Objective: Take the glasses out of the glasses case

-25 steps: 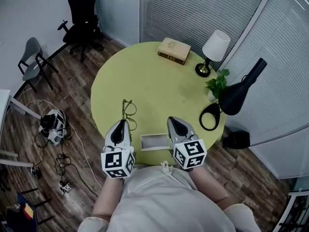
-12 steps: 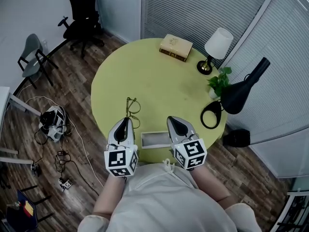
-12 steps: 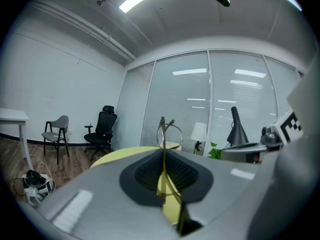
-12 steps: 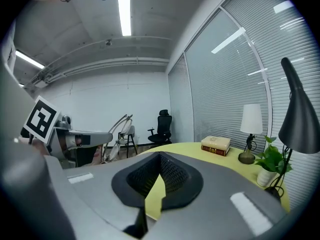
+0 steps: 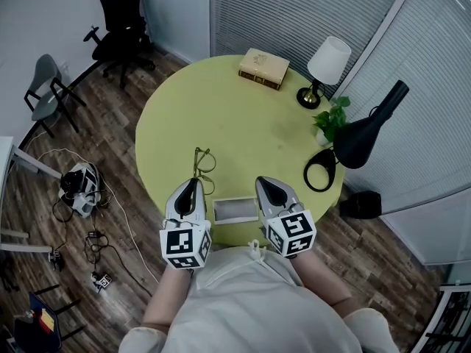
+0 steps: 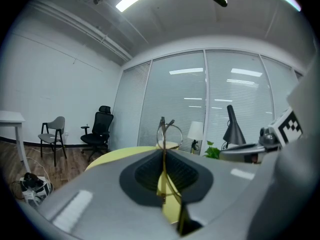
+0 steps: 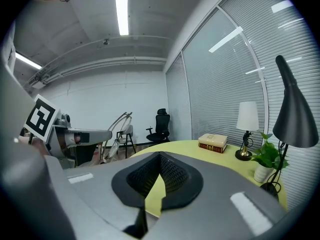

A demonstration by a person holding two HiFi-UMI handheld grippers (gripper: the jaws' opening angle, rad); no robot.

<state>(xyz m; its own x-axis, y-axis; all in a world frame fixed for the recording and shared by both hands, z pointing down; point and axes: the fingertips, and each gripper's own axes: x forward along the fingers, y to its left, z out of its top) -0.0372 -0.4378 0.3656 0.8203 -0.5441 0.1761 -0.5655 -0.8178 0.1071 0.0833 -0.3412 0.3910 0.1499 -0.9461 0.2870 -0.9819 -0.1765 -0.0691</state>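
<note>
Left tongs (image 6: 163,181) pinch glasses (image 6: 166,132) by a thin frame wire, already out of the open case (image 5: 235,209) on the worktop (image 5: 243,123). Right tongs (image 7: 150,186) pressed together, empty. Risk: the narrow grip lets the glasses pivot or slip if jolted.

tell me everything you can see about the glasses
The glasses are a thin, wire-like, metal-looking frame with rounded lenses that look clear. They are out of the case, pinched by the left gripper and sticking out ahead of it over the yellow table. In the left gripper view they stand edge-on between the fingers, lenses uppermost. Nothing else appears to touch them.
</note>
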